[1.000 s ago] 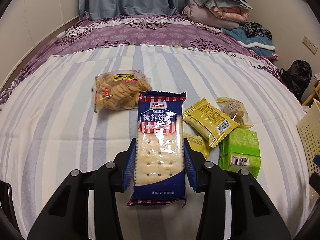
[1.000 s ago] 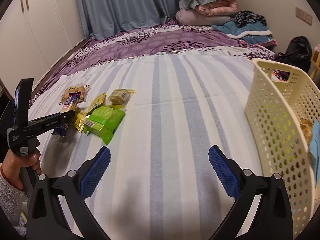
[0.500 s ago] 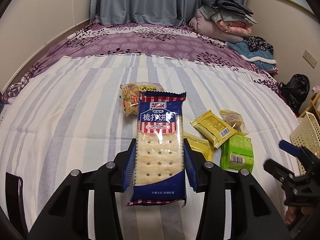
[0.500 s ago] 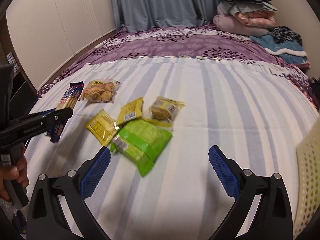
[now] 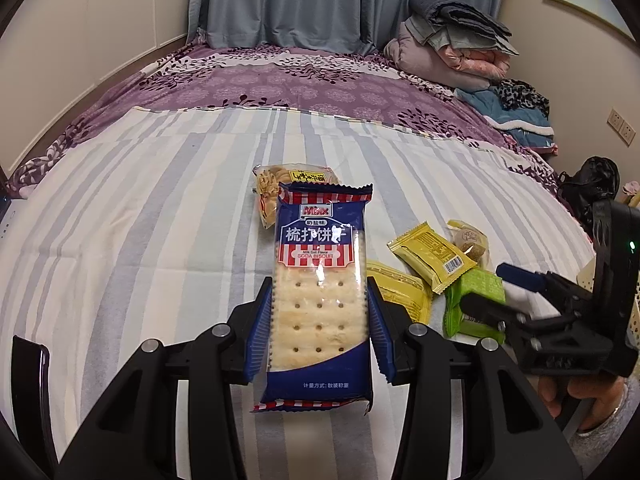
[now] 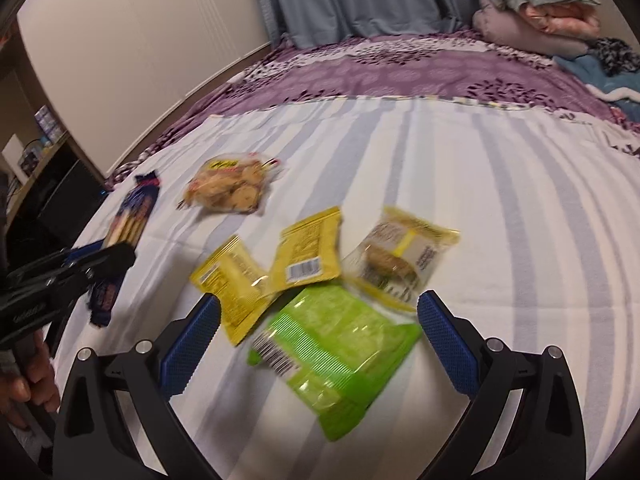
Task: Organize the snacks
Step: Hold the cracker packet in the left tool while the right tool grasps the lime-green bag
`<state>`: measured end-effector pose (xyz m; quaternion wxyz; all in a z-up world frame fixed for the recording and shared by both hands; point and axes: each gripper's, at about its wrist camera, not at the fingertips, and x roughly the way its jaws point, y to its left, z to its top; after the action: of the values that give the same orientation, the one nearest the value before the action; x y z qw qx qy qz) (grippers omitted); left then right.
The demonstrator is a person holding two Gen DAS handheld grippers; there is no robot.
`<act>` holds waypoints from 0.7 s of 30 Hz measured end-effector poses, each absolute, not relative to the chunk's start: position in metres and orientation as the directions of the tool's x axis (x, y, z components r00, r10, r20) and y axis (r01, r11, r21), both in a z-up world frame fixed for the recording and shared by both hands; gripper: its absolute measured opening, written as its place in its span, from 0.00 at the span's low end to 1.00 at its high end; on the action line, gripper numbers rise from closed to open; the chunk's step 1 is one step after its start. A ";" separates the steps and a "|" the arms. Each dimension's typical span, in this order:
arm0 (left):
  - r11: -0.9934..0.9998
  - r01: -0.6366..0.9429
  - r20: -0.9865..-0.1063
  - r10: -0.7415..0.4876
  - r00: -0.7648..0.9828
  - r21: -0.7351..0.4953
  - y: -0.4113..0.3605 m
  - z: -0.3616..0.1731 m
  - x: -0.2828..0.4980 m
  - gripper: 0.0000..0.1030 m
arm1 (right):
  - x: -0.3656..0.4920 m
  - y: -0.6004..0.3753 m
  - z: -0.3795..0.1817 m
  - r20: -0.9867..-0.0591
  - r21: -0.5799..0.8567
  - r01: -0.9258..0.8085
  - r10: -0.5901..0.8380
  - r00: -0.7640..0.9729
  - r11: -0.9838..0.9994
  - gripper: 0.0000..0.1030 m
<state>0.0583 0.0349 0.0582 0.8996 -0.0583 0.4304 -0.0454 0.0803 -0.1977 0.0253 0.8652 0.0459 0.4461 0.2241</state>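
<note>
My left gripper (image 5: 318,328) is shut on a blue soda biscuit pack (image 5: 320,280), held a little above the striped bed sheet (image 5: 140,208). The same pack (image 6: 128,220) shows at the left of the right wrist view, in the left gripper (image 6: 100,260). My right gripper (image 6: 316,344) stands open over a green snack bag (image 6: 340,344), which lies between its blue pads without touching them. Two yellow packets (image 6: 308,252) (image 6: 232,280), a clear cake wrapper (image 6: 404,256) and a clear cookie bag (image 6: 232,188) lie on the sheet beyond it.
A cream perforated basket (image 5: 586,280) peeks out at the right edge behind the right gripper (image 5: 508,292). Folded blankets (image 5: 452,52) are piled at the bed's far right corner. A black bag (image 5: 592,184) sits off the bed's right side. White cupboards (image 6: 132,52) line the left wall.
My right gripper swung left from beside the basket and dropped over the green bag. The left gripper rose slightly with the biscuit pack, still gripped.
</note>
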 end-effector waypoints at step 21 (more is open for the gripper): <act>0.987 0.011 -0.764 -0.131 0.632 -0.160 0.040 0.062 0.053 0.44 | 0.070 -0.178 0.023 -0.780 0.192 -0.455 0.416 0.467 0.869 0.91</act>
<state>0.0526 0.0398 0.0618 0.9006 -0.0701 0.4271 -0.0395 0.0702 -0.1781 0.0234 0.8561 -0.0216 0.4493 0.2546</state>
